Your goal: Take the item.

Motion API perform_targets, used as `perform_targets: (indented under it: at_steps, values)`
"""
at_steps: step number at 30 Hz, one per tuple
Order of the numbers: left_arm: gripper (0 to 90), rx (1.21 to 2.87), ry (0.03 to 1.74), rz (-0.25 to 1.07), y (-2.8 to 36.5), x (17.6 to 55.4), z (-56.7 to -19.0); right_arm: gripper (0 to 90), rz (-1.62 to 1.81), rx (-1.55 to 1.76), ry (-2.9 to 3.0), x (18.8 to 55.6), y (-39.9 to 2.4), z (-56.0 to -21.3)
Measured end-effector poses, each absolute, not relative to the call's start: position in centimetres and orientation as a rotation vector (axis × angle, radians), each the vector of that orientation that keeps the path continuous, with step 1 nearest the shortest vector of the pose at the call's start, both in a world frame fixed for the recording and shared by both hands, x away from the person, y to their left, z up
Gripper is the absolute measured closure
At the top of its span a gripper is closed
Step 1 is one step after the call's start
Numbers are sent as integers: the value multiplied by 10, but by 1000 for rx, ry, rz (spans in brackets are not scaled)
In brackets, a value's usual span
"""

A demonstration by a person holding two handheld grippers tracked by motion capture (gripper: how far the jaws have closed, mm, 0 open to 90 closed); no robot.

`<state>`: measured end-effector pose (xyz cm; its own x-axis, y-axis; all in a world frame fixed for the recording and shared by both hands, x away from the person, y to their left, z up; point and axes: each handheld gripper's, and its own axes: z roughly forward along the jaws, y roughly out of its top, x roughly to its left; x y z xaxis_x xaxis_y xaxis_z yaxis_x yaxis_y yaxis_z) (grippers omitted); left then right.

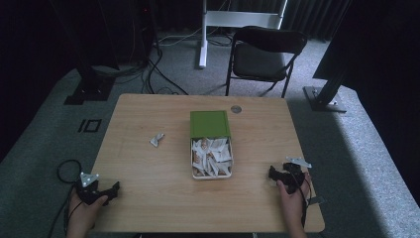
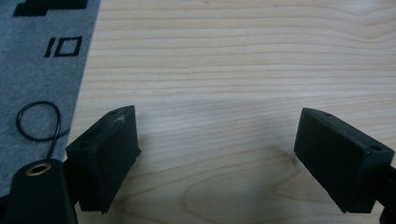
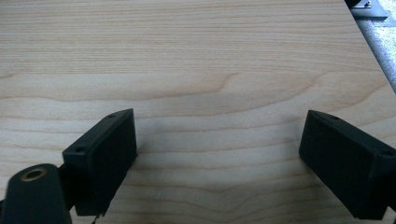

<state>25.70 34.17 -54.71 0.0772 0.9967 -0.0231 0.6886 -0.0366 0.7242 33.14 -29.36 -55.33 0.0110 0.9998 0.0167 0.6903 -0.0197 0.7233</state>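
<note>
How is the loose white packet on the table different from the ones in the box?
The loose white packet lies alone on the bare table, left of the box; the packets in the box are heaped together, overlapping. The loose one is apart from everything; the others sit within the box's walls. All look white and crumpled.

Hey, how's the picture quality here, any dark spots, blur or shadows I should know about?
High view: dim overall, the room around the table falls into near black, and the open box of white pieces looks soft. Left gripper view: the near jaws of the left gripper are slightly blurred and a faint shadow lies beneath them. Right gripper view: wood grain is sharp, with a soft shadow under the right gripper.
</note>
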Motion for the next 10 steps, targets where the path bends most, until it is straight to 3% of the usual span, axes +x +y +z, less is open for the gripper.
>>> perform_targets:
  at_steps: [10]
  values:
    - [133, 1795, 1701, 724, 339, 261, -548, 110, 759, 1764, 1732, 331, -294, -553]
